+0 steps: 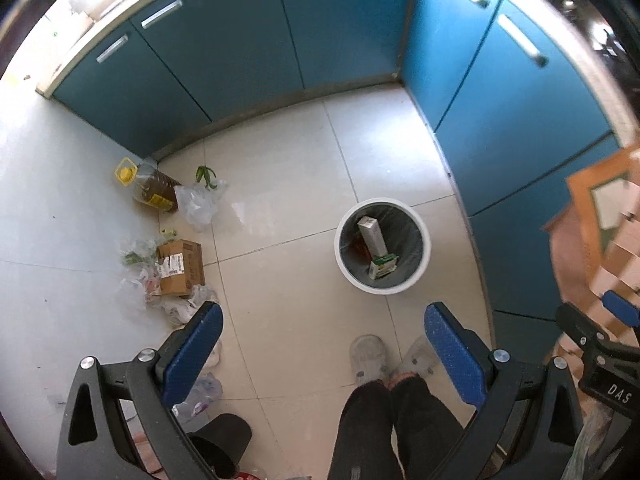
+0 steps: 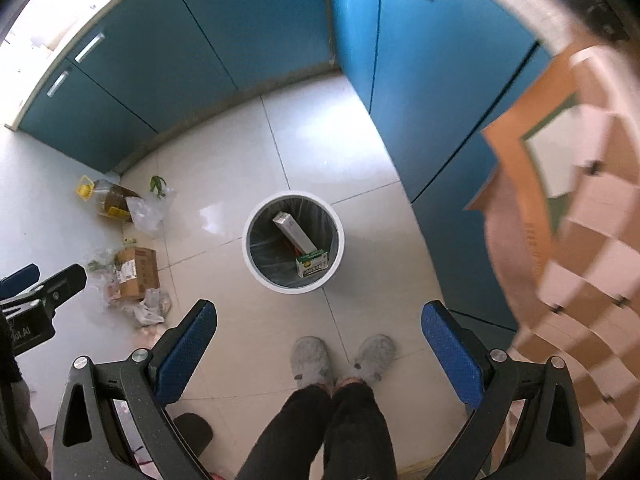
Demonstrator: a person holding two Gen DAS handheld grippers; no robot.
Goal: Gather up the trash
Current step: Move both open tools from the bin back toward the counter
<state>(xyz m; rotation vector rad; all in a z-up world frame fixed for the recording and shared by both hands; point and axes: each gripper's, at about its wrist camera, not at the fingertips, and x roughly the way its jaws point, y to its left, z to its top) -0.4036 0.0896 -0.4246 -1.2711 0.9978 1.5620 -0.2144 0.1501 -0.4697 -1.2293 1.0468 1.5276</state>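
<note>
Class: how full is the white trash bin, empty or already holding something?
Partly filled. The white trash bin holds a long pale carton leaning inside and a small green-and-white carton; bare liner shows around them.

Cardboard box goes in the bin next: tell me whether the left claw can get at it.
Probably yes. The left claw is open and empty, and the cardboard box lies uncovered on the floor, with only plastic bags around it.

Pale glossy tiled floor, teal cabinet doors meeting in a corner, silver bar handles, light countertop edge
</note>
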